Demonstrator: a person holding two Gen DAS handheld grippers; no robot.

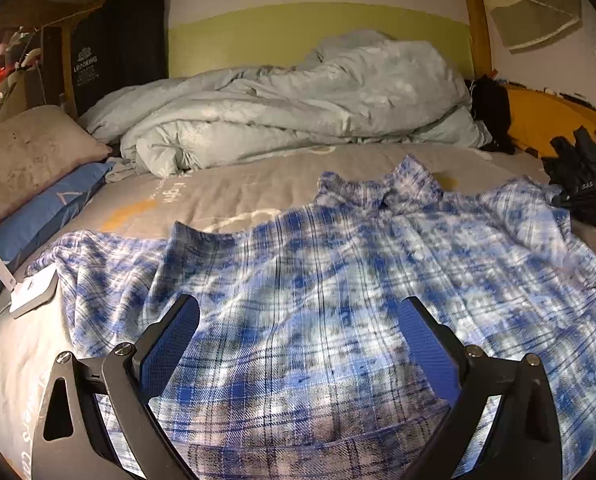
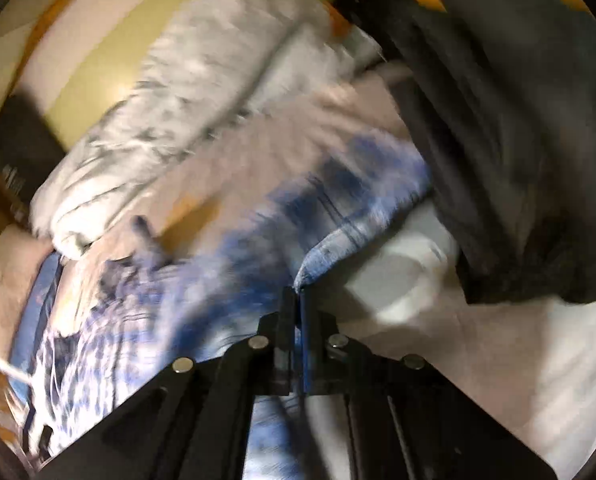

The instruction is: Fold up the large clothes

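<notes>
A blue and white plaid shirt (image 1: 357, 264) lies spread on the bed, collar toward the far side. My left gripper (image 1: 298, 320) is open, its blue pads just above the shirt's lower part, holding nothing. My right gripper (image 2: 298, 292) is shut on an edge of the plaid shirt (image 2: 337, 208), which is lifted and blurred in the right wrist view. The right gripper also shows in the left wrist view (image 1: 585, 192) at the shirt's far right edge.
A crumpled pale quilt (image 1: 298, 96) lies along the far side of the bed. Pillows (image 1: 30, 160) sit at the left. A white lamp base (image 1: 32, 288) rests near the left edge. A dark garment (image 2: 517, 120) lies at the right.
</notes>
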